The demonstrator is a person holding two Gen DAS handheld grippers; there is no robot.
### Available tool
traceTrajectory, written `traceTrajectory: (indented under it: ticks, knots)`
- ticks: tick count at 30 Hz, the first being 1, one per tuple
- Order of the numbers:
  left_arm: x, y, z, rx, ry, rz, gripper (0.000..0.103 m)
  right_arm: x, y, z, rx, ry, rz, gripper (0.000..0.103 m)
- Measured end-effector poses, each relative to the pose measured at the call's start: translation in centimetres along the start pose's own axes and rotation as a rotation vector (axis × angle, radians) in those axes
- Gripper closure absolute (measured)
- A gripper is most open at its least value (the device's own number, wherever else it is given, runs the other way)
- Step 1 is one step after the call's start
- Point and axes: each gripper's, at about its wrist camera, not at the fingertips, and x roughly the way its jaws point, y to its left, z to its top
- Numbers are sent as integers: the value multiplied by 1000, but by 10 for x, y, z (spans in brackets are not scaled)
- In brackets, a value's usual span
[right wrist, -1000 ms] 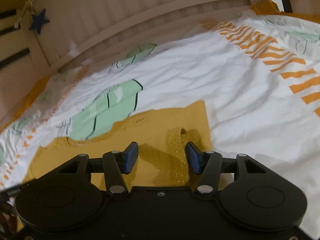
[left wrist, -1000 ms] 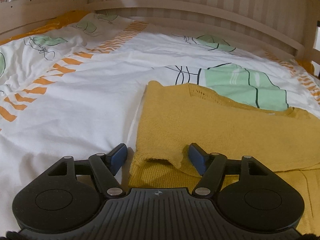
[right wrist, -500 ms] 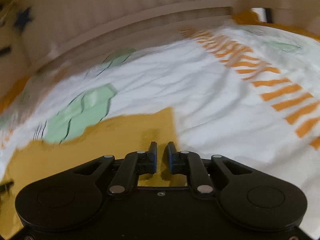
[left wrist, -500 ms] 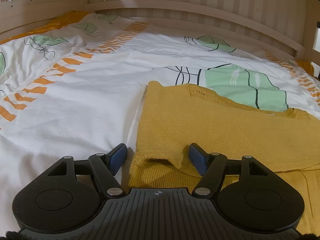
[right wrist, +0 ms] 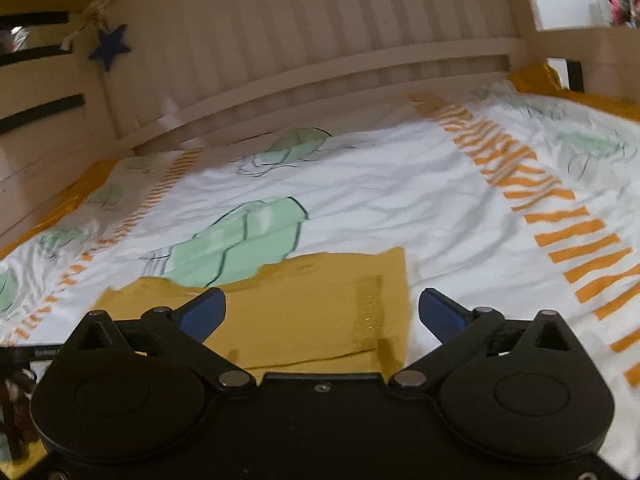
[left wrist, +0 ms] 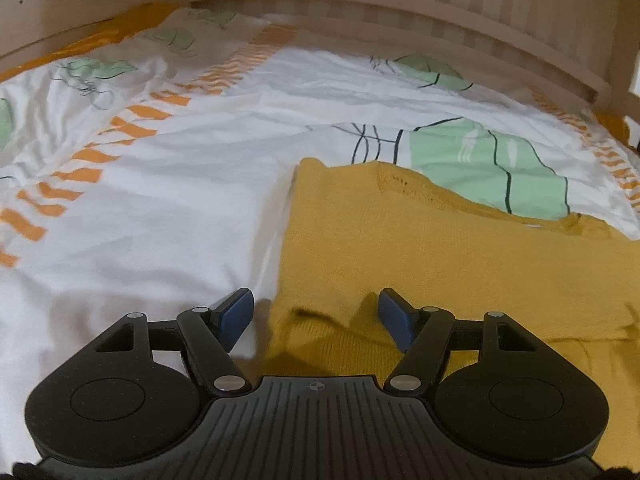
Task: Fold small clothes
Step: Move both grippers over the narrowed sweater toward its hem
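Yellow knit garment (left wrist: 460, 256) lies flat on the bed, on top of a white duvet (left wrist: 192, 216) with green leaf prints and rows of orange dashes. In the left wrist view its left edge runs straight from the near side toward the far side, and the far left corner makes a small point against the white cloth. Its far edge goes to the right in a slanted line over a green print. Near the camera, a folded layer ends in a wavy hem with a small raised wrinkle.

The left gripper (left wrist: 316, 312) has its fingers wide apart and holds nothing. The left blue pad is over the white duvet just beside the garment's left edge, and the right pad is over the yellow knit, so the edge lies between them.

In the right wrist view the garment (right wrist: 312, 312) shows a square far right corner and a straight right edge. A ribbed band runs just inside that edge. The right gripper (right wrist: 320, 312) also has its fingers spread wide, with nothing between them. Its left pad is over the yellow knit and its right pad is over the white duvet to the right of the edge.

Wide bare duvet lies to the left, right and far side of the garment, up to the wooden slatted bed rail (right wrist: 320, 76). A dark blue star (right wrist: 110, 46) hangs on the rail at the far left.
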Motion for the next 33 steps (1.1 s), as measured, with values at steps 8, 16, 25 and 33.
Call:
traceTrajectory:
  ticks: [8, 16, 25, 33]
  knots:
    - [-120, -9, -17, 172, -202, 123, 36, -81, 13, -8, 48, -52, 55, 0]
    - [-201, 11, -43, 131, -142, -3, 36, -135, 16, -34, 79, 59, -2, 0]
    - [-203, 44, -99, 59, 128, -88, 36, -161, 6, -77, 140, 230, -41, 0]
    - [-203, 57, -122, 75, 213, -99, 37, -172, 9, -108, 111, 355, -25, 0]
